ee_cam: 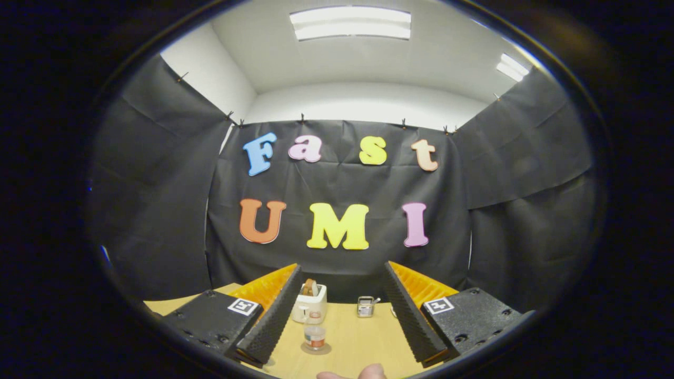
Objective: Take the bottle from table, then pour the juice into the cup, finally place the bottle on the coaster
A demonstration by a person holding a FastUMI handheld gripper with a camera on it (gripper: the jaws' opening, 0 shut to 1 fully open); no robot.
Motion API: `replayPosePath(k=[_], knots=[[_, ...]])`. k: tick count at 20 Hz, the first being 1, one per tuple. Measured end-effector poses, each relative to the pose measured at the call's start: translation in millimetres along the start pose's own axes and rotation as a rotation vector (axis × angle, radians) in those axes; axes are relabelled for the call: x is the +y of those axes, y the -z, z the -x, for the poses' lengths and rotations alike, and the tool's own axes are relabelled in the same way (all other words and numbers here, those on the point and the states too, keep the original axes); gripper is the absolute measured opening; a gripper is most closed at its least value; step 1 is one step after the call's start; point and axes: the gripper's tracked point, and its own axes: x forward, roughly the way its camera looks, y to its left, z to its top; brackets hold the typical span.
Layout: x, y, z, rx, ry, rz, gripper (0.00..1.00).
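Observation:
My gripper is open, held above the near end of a light wooden table. Between the fingers, closer to the left one, a small clear container with a reddish band stands upright on a round brownish coaster. Nothing touches it, and I cannot tell whether it is the cup or the bottle. The right finger hides part of a small pale thing farther back.
A white toaster with bread in its slots stands at the table's far end, beyond the container. To its right is a small dark metal holder. A person's fingertips show at the near edge. Black cloth walls close the booth.

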Motion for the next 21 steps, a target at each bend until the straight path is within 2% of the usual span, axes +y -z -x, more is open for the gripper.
replayPosePath(k=[9,16,21], knots=[[5,10,70,0.039,-0.018,-0.029,0.98],[17,35,78,0.09,-0.035,-0.042,0.99],[10,46,76,0.102,-0.01,-0.052,0.99]])
